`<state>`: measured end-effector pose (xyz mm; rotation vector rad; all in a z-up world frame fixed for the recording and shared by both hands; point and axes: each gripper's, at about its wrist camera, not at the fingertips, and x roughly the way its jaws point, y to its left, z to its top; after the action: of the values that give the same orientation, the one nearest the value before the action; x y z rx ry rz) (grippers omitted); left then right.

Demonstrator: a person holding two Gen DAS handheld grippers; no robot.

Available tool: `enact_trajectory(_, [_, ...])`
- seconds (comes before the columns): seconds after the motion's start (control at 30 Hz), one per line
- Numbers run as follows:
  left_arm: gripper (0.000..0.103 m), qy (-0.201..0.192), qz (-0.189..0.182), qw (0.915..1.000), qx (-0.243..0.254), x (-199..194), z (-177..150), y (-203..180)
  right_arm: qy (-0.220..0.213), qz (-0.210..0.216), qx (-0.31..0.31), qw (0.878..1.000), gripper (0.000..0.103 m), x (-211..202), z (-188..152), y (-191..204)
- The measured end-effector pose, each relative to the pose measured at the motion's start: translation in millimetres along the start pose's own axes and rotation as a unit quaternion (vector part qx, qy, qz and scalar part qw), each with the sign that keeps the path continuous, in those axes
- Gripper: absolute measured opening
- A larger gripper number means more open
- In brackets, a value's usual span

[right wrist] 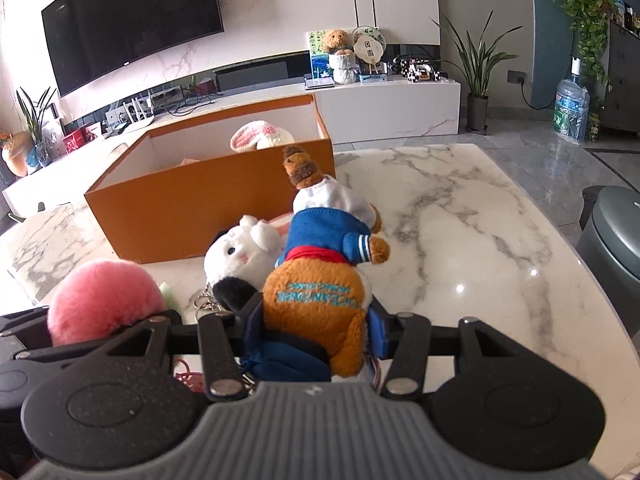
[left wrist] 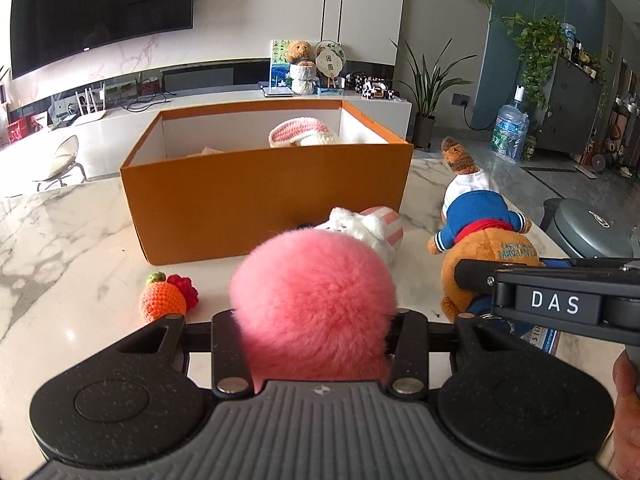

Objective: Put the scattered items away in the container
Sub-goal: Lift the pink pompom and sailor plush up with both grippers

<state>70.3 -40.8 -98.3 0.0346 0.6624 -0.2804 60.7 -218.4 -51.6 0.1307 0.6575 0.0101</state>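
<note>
An open orange box (left wrist: 256, 196) (right wrist: 188, 208) stands on the marble table (left wrist: 60, 264) with a pink-and-white knitted toy (left wrist: 300, 132) inside. My left gripper (left wrist: 314, 332) is shut on a fluffy pink pom-pom (left wrist: 312, 300), also seen in the right wrist view (right wrist: 100, 300). My right gripper (right wrist: 316, 332) is shut on the lower end of a brown plush animal in a blue top (right wrist: 320, 280) (left wrist: 480, 236). A white plush toy (left wrist: 360, 228) (right wrist: 244, 252) lies between them by the box. A knitted orange fruit (left wrist: 162, 300) and red berry (left wrist: 184, 288) lie at front left.
A grey round bin (right wrist: 616, 232) stands right of the table. A white TV cabinet (right wrist: 384, 108) with ornaments and a wall TV (right wrist: 132, 20) are behind. A potted plant (right wrist: 476, 76) and a water bottle (right wrist: 572, 108) stand on the floor. Keyrings (right wrist: 204, 300) lie by the white plush.
</note>
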Motion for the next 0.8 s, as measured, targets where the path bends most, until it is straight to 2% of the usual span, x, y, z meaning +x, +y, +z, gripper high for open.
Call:
enact_trajectory(0.47, [0.049,-0.035,0.01,0.9993,-0.001,-56,40,14,-0.089,0.026,-0.029,0.995,0.054,-82,26,24])
enact_trajectory(0.8, [0.049,-0.064,0.017,0.9977,0.015,-66,101,34,-0.123,0.059,-0.043,0.99,0.054,-95,72,39])
